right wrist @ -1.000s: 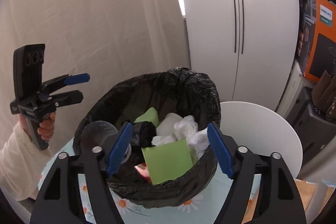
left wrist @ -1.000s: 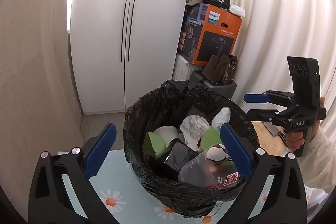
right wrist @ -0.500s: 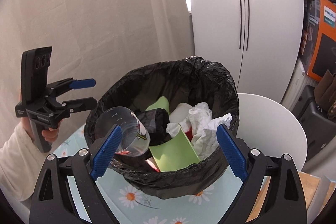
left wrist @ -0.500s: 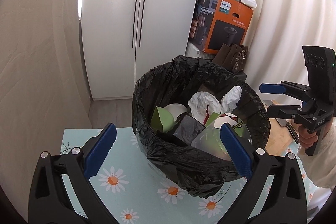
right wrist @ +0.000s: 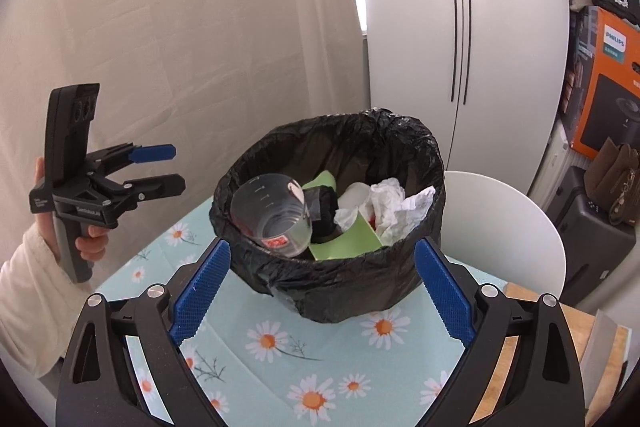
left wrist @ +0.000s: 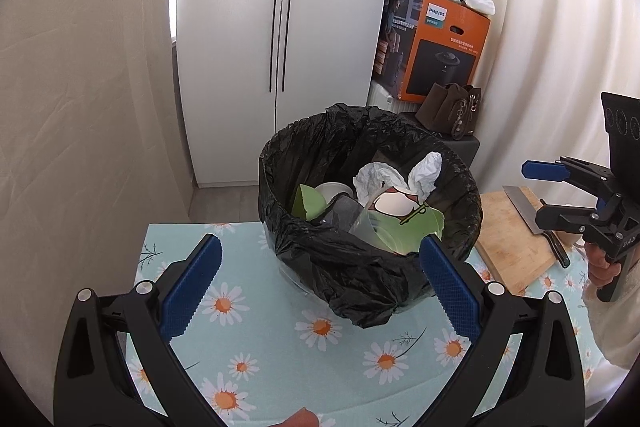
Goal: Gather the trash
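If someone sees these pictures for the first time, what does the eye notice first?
First, the black-lined trash bin in the middle of the daisy-print tablecloth, full of rubbish: a clear plastic cup, crumpled white paper. Then the orange Philips box behind it, beside the white wardrobe.

A pale blue cloth printed with white, orange-centred daisies covers the worktop (left wrist: 256, 339), and on it stands a bin lined with a glossy black bag (right wrist: 344, 279) holding crumpled white paper (right wrist: 390, 207), light green card (right wrist: 348, 247), a clear plastic cup (right wrist: 272, 215) with a red label, and something dark grey. Both the left claw (left wrist: 320, 291) and the right claw (right wrist: 322, 293) are black with bright blue ribbed pads. Behind stand a white cupboard (left wrist: 260, 27) with thin black lines, cream curtains (left wrist: 560, 47), an orange and black box (left wrist: 436, 51), a brown bag (left wrist: 452, 111) and a light wooden board (left wrist: 508, 247).
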A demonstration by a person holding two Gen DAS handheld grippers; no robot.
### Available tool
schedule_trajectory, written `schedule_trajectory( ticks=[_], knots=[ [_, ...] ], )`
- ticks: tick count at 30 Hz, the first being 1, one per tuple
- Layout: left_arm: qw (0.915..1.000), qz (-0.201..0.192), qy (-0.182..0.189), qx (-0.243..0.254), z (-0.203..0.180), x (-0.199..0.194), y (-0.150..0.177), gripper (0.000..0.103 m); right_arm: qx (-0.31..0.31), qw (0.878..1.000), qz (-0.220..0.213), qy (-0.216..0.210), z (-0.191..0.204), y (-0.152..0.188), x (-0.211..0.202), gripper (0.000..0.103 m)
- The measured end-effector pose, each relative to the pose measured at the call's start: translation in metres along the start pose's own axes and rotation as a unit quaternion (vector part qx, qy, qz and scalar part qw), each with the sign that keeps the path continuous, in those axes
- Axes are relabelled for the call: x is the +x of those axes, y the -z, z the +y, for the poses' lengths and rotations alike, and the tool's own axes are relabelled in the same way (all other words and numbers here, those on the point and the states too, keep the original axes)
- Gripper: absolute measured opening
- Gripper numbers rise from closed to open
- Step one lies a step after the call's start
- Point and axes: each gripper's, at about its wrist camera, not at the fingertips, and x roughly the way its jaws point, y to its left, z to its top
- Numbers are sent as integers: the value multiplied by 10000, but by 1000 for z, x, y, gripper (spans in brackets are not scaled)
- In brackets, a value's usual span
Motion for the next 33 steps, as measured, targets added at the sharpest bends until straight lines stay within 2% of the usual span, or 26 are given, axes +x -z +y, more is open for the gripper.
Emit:
schedule_trajectory(
  ticks=[12, 16, 22, 33],
  knots=[
    [9992, 172, -53, 347, -46, -44, 40, 97, -9, 9996, 19, 270, 22, 41, -55, 91],
    [9989, 183, 107, 407, -59, -58, 52, 97, 14, 9994, 7, 349, 27, 52, -69, 92],
    [9983, 257, -34, 525, -76, -72, 68, 97, 20, 9992, -42, 404, 34, 64, -87, 92],
    [9985, 126, -125, 513, -93, -96, 72, 97, 34, 9989, -100, 464, 41, 79, -110, 93]
  ],
)
